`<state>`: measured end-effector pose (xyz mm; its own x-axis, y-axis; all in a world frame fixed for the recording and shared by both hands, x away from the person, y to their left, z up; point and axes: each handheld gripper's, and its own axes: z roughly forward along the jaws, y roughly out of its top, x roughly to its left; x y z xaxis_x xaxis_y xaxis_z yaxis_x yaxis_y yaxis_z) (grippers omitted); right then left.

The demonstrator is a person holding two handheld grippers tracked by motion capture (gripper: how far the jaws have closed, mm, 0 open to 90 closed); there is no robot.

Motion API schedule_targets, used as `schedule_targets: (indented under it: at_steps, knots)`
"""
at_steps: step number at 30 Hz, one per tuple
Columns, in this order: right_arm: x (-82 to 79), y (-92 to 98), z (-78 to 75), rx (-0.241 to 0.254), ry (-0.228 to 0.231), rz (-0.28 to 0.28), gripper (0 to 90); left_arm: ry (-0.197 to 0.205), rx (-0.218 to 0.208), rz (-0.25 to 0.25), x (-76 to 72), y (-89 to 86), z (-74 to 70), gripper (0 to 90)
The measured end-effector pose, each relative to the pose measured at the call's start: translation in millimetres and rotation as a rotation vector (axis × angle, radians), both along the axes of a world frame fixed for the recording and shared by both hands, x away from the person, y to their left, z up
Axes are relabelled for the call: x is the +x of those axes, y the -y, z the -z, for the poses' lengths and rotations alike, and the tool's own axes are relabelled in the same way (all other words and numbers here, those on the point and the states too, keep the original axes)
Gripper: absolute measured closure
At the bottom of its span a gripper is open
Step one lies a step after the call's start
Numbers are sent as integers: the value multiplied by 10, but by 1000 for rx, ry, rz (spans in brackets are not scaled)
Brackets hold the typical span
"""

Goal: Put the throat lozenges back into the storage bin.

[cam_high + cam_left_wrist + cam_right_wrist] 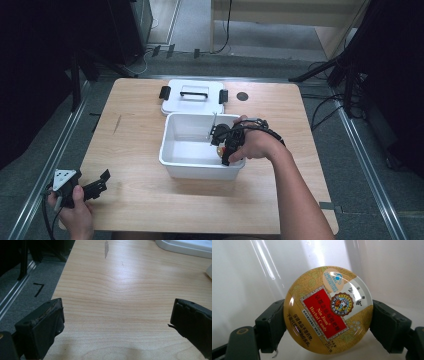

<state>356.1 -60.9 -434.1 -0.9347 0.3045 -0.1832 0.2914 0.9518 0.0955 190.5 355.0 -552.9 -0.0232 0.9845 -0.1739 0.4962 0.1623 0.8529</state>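
Light wooden table (150, 190) on grey carpet, dark gear along the frame edges. Centre frame I've got a round gold candy tin (328, 310), red "Herbal Candy" label, pinched at its rim between both jaws of my right gripper (226, 144), inside the white plastic bin (172, 160). My right hand (255, 145) reaches over the bin's right wall. Just above the bin lies its white lid (192, 97) with black handle and clasps. Lower left, my left gripper (116, 322) hovers above bare wood, jaws wide apart and holding nothing.
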Motion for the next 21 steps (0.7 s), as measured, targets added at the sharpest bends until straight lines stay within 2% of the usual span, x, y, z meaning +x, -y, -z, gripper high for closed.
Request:
schedule_targets:
  at_steps: [3, 6, 10, 14, 21]
  knots:
    - [5, -3, 11, -10, -2, -3, 193, 0, 1, 1, 0, 0, 0, 0]
    - [10, 10, 12, -18, -6, 29, 160, 2, 0, 2, 0, 0, -1, 0]
    - [1, 33, 5, 8, -8, 15, 162, 2, 0, 2, 1, 0, 0, 0]
    - [-16, 51, -13, 25, -8, 4, 204, 2, 2, 3, 2, 2, 0, 0]
    - [-67, 65, -131, 61, 7, 11, 253, 3, 2, 2, 4, 5, 0, 0]
